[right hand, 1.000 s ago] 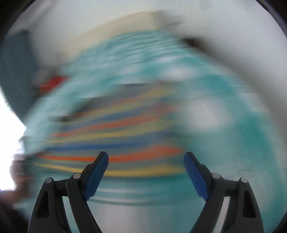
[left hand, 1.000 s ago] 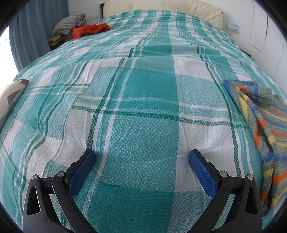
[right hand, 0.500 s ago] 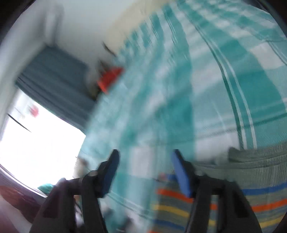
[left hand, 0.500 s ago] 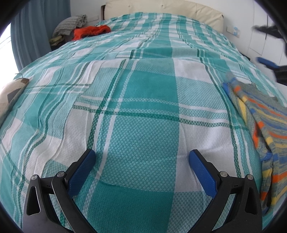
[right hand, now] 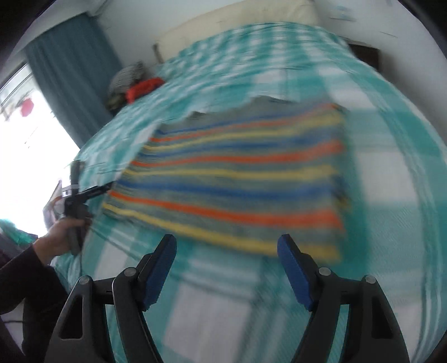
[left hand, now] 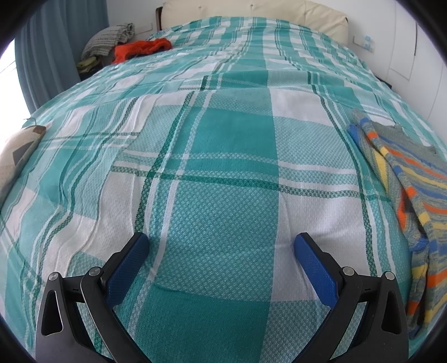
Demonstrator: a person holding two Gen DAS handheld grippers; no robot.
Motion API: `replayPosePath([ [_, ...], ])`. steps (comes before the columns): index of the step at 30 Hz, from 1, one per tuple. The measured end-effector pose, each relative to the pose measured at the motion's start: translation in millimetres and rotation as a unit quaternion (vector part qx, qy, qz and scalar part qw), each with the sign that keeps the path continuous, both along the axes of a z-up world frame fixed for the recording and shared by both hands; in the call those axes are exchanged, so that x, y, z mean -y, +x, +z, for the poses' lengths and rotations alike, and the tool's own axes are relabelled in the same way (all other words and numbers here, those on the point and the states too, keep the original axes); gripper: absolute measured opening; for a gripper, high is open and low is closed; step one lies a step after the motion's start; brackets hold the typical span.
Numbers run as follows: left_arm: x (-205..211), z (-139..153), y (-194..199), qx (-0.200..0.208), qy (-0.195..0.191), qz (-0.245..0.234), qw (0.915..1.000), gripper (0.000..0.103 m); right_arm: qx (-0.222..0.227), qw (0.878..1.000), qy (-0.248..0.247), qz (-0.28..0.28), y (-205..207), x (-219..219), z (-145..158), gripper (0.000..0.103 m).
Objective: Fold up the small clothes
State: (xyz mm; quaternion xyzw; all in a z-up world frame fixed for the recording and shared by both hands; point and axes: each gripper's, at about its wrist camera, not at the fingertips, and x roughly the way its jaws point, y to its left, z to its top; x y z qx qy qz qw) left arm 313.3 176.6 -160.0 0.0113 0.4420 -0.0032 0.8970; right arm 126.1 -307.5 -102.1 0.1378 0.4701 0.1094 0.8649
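A bed (left hand: 223, 173) covered by a teal and white checked spread filled the room, with a cream headboard (left hand: 251, 11) at its far end and a teal curtain (left hand: 47, 50) beside a bright window. A striped garment (right hand: 237, 178) was laid flat on the spread, cut off at the right edge of the left view and blurred in the right. An orange cloth (left hand: 139, 49) was heaped near the far corner. The left claw (left hand: 220, 245) was held open over bare spread; the right claw (right hand: 226, 245) was seen opening, nothing between its jaws.

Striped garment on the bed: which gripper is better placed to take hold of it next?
Right. The striped garment lies just ahead of the right gripper, whose empty jaws are opening. From the left gripper, open over bare bedspread, it sits off at the view's right edge.
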Motion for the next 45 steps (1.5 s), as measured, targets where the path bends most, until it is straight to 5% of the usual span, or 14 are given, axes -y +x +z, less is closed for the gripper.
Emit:
replayPosePath([
  [7,-0.6,11.3,4.3,-0.040,-0.001,0.007,0.9992,0.101,-0.015,0.993,0.033,-0.110,-49.7,39.7,-20.0,0.075],
  [9,5.9,28.7,-9.4,-0.034,0.000,0.023,0.9992,0.086,-0.008,0.994,0.034,-0.107,-44.2,43.0,-14.6,0.075],
  [13,82.7,80.3,-62.7,0.027,0.018,-0.089,0.9955,0.094,0.027,0.993,0.028,-0.112,-35.5,62.2,5.8,0.075],
  [15,141.5,95.3,-90.7,0.050,0.023,-0.177,0.9827,0.098,0.029,0.992,0.030,-0.118,-29.0,79.6,9.2,0.076],
  [19,286.5,86.7,-142.4,0.058,0.047,-0.371,0.9256,0.098,0.012,0.992,0.060,-0.109,10.1,117.9,6.7,0.075],
  [21,346.3,68.6,-156.8,0.066,0.069,-0.423,0.9011,0.098,-0.006,0.992,0.092,-0.089,37.6,132.8,2.2,0.076],
  [23,399.3,45.3,-156.0,0.048,0.082,-0.440,0.8931,0.098,-0.021,0.990,0.117,-0.078,59.7,143.6,-2.7,0.075],
  [29,445.4,23.1,-138.6,0.057,0.065,-0.407,0.9095,0.083,-0.077,0.980,0.178,-0.054,120.2,168.3,-24.0,0.075],
  [31,447.5,24.0,-141.2,0.053,0.042,-0.420,0.9050,0.049,-0.091,0.976,0.195,-0.040,143.4,169.3,-32.0,0.075],
  [32,449.9,25.3,-145.5,0.061,0.045,-0.424,0.9024,0.017,-0.093,0.975,0.198,-0.037,154.1,168.2,-35.1,0.075],
  [33,451.5,25.1,-147.2,0.067,0.058,-0.420,0.9031,0.008,-0.093,0.974,0.201,-0.036,165.5,166.2,-38.1,0.075],
  [35,444.0,28.8,-141.8,0.055,0.023,-0.410,0.9103,0.005,-0.099,0.969,0.220,-0.045,190.2,158.7,-48.1,0.072],
  [38,406.2,49.0,-124.1,0.030,-0.074,-0.366,0.9273,0.004,-0.095,0.976,0.183,-0.073,214.6,143.8,-49.2,0.014],
  [45,260.1,99.9,-104.6,0.036,-0.224,-0.239,0.9442,0.004,-0.018,0.988,0.152,-0.026,227.2,65.9,29.3,0.013],
])
